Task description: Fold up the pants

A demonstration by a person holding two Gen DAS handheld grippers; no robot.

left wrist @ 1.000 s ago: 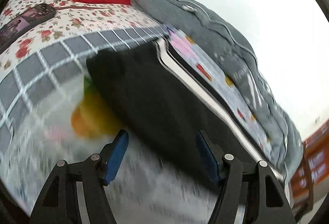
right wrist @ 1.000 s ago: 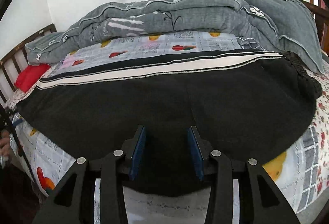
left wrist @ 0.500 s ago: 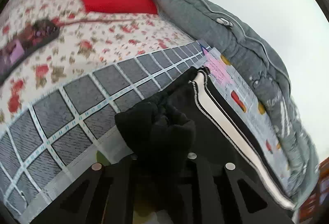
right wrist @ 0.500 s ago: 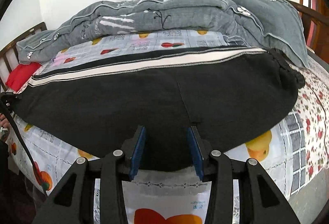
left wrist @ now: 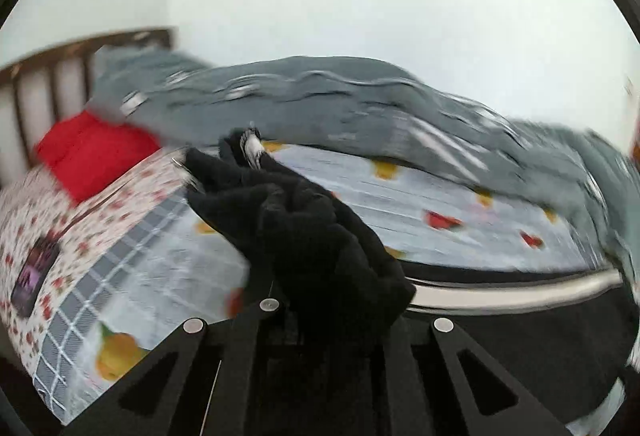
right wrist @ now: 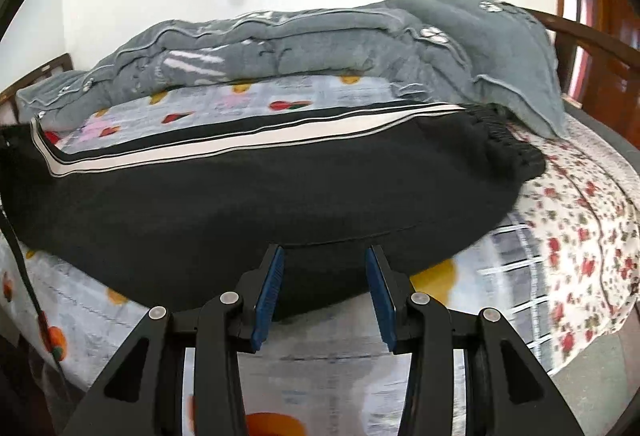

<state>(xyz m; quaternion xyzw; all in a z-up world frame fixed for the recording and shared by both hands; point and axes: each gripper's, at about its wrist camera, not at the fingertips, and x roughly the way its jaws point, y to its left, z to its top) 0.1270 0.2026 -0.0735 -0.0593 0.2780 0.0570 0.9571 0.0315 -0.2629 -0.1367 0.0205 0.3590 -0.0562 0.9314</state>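
Observation:
Black pants with a white side stripe lie lengthwise across the bed, waistband at the right. My left gripper is shut on the bunched leg end of the pants and holds it lifted above the sheet; its fingers are hidden by the cloth. My right gripper is open and empty, its blue pads just over the near edge of the pants around the middle.
A grey quilt is piled along the far side of the bed. A red pillow sits by the wooden headboard. A dark phone lies on the floral sheet. A wooden footboard stands at the right.
My left gripper closed on the pants' leg end, then lifted it and swung right. My right gripper drew back slightly toward the near edge, still open.

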